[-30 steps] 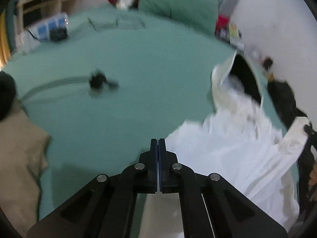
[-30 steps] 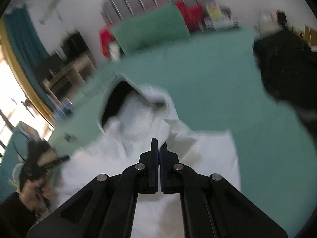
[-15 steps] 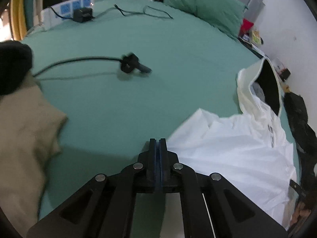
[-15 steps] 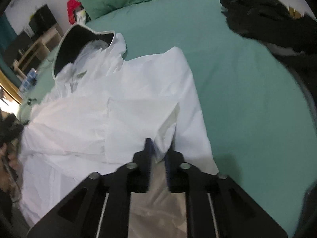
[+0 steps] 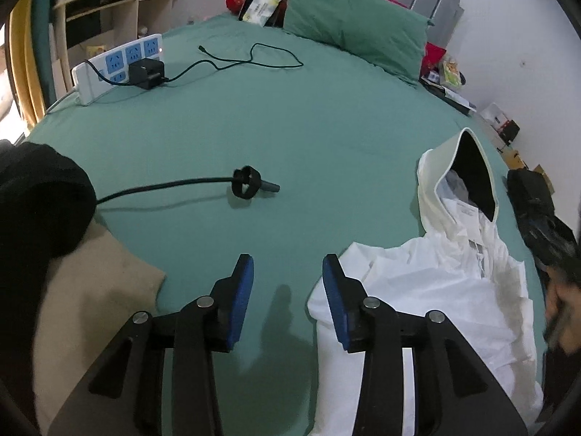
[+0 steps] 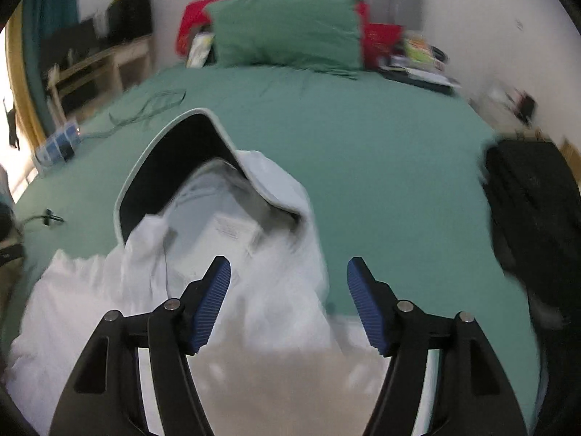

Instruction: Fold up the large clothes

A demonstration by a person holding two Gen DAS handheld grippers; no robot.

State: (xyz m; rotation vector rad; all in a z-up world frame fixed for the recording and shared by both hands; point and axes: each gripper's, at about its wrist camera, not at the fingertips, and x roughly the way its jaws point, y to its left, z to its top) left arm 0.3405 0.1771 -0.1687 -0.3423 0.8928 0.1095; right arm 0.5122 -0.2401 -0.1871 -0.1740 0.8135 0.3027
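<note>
the white hooded garment point(image 5: 435, 290) is spread crumpled on the green bed point(image 5: 308, 138), with its dark-lined hood point(image 6: 174, 167) turned toward the pillow end. the left hand-held gripper point(image 5: 287, 272) is seen released, its blue pads point(image 5: 243, 301) parted over bare sheet, and the near left edge of the garment lies just beside and partly behind the right-hand pad; nothing is held between them. the right hand-held gripper point(image 6: 288, 276) is likewise spread wide, with ribbed blue pads point(image 6: 214, 301) apart above the garment's body, just short of the hood; whether cloth is touched cannot be told, as this view is blurred. on the sheet a black cable with a plug end point(image 5: 247, 183) is laid to the left of the garment, well apart from it. a beige cloth point(image 5: 94, 309) and a dark item on it are seen at the left edge. farther off, a white power strip point(image 5: 112, 65) with a black charger is placed by the bed's side, and a thin cord is looped near a green pillow point(image 5: 348, 25) propped against a grey headboard. a dark garment point(image 6: 530, 210) is heaped at the right. wooden shelving point(image 5: 109, 3) is seen against the far left wall.
</note>
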